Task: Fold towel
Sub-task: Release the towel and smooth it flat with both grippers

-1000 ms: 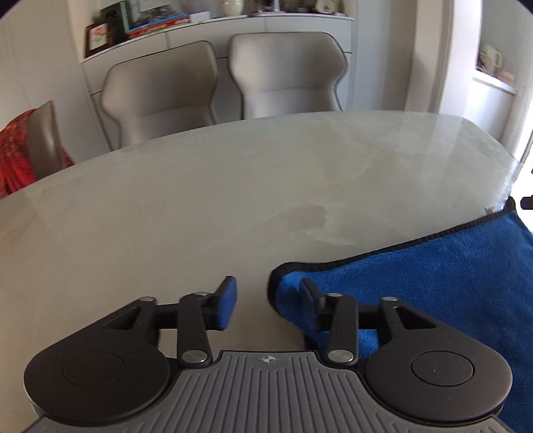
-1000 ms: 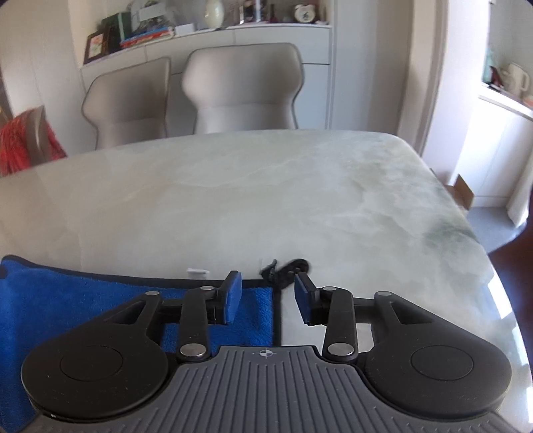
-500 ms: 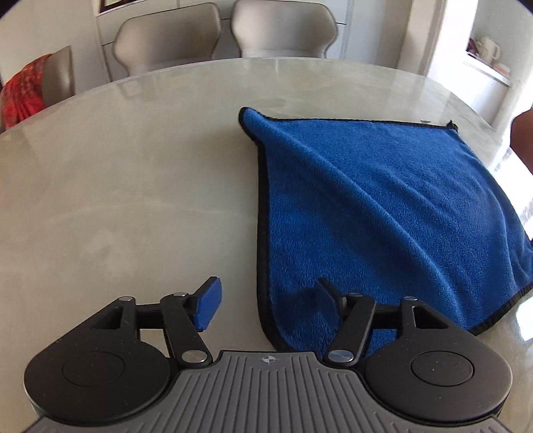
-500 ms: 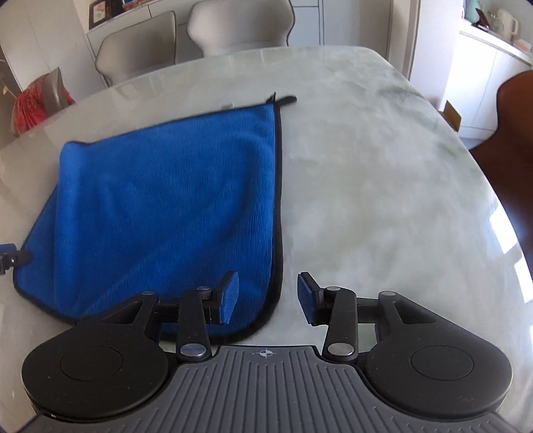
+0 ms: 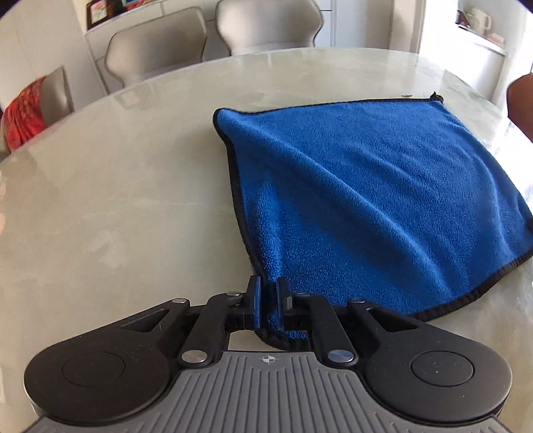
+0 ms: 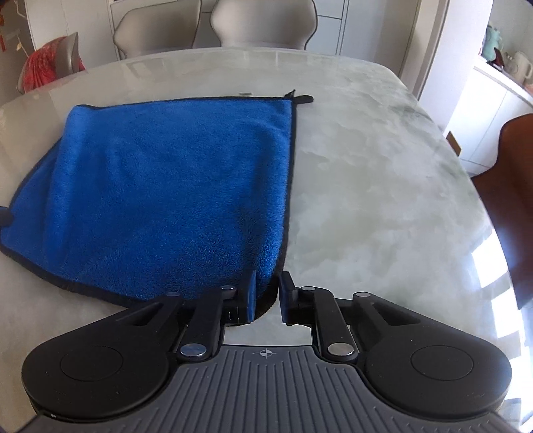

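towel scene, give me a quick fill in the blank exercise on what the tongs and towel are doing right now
1. The towel lying on the table is ____ in colour.
2. The left tongs are shut on a near ____ of the towel.
3. The towel's edge is trimmed in ____.
4. The hanging loop sits at the towel's far ____ corner in the right wrist view.

Missing words: blue; corner; black; right

A pale marbled table is filling the middle of both views, and bright light is glaring off its lower right edge. Two grey chairs are standing behind it at the top of the frame before white cabinets. A red cushion is showing at upper left, and a brown chair is sitting at right.
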